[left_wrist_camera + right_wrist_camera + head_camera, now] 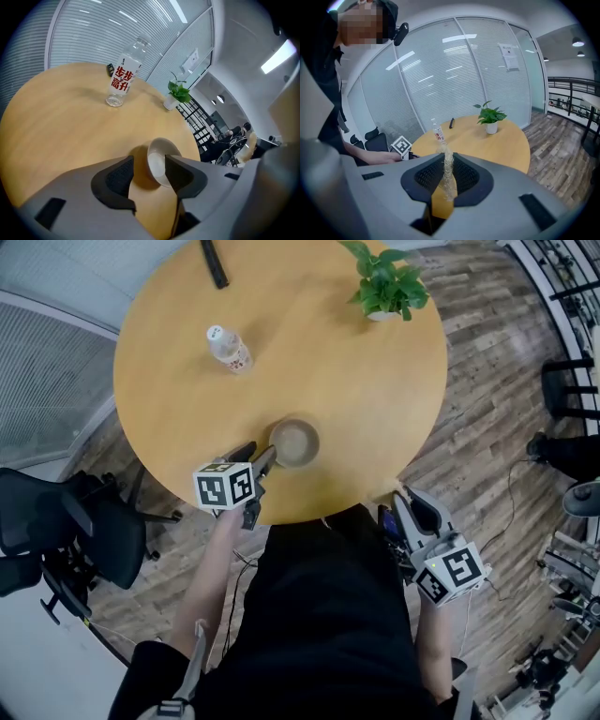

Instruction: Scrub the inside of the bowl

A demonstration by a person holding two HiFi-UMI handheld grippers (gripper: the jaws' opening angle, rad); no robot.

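A small beige bowl [295, 442] stands upright near the front edge of the round wooden table [356, 399]. My left gripper [257, 458] is open just left of the bowl. In the left gripper view the bowl [158, 161] lies between the jaw tips and its right side is hidden behind the right finger [180, 174]; I cannot tell whether they touch. My right gripper [415, 513] hangs off the table's front right edge, beside the person's body. It is shut on a thin tan fibrous scrub pad [447, 174] that stands up between the pads.
A clear water bottle [229, 348] with red print stands mid-left on the table. A potted green plant [386, 283] sits at the far right and a black stick-like object [214, 261] at the far edge. A black office chair [66, 521] stands on the wooden floor to the left.
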